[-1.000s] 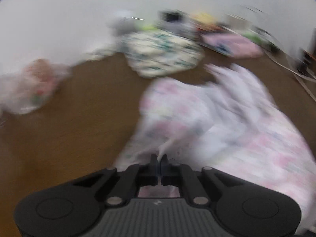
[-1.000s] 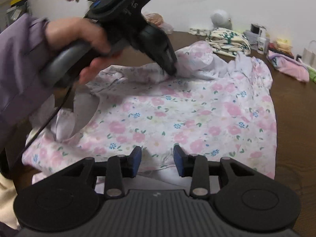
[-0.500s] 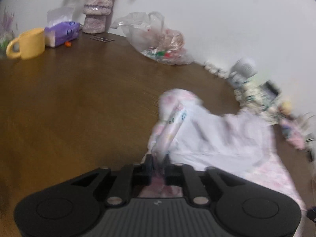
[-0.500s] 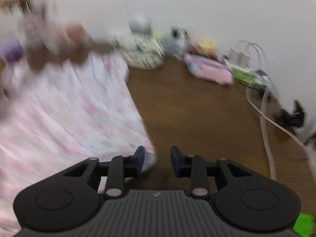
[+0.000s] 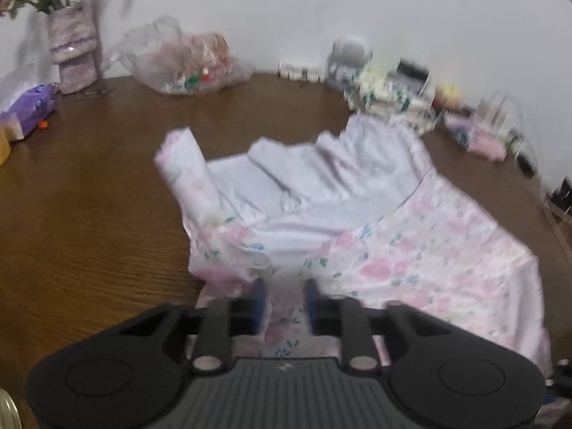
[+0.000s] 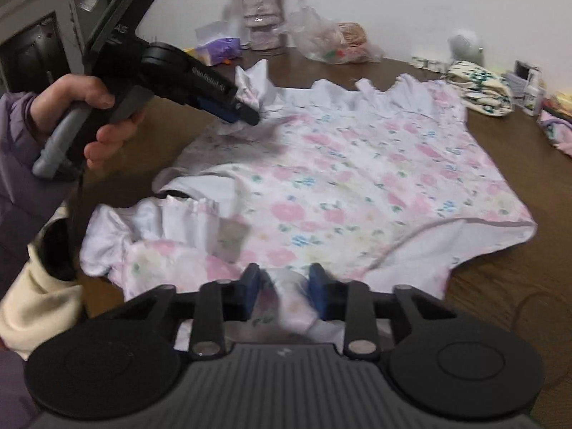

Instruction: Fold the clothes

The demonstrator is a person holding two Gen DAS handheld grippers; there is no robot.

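Observation:
A pink floral garment with a white lining lies spread on the brown table. In the left wrist view its far part is folded over, white side up. My left gripper hangs over the near left edge of the cloth. Its jaws are closing, with a gap between them and cloth under them. In the right wrist view the left gripper tips down at a ruffled sleeve. My right gripper is at the near hem. Its jaws are closing around a raised fold of cloth.
A vase, a purple tissue pack and a plastic bag stand along the far wall. A folded green-patterned cloth and a pink cloth lie at the far right. A hand holds the left gripper.
The left jaws were shut on lifted cloth and now stand apart over it. The right gripper swung away to the right, then back to the near hem, with narrower jaws.

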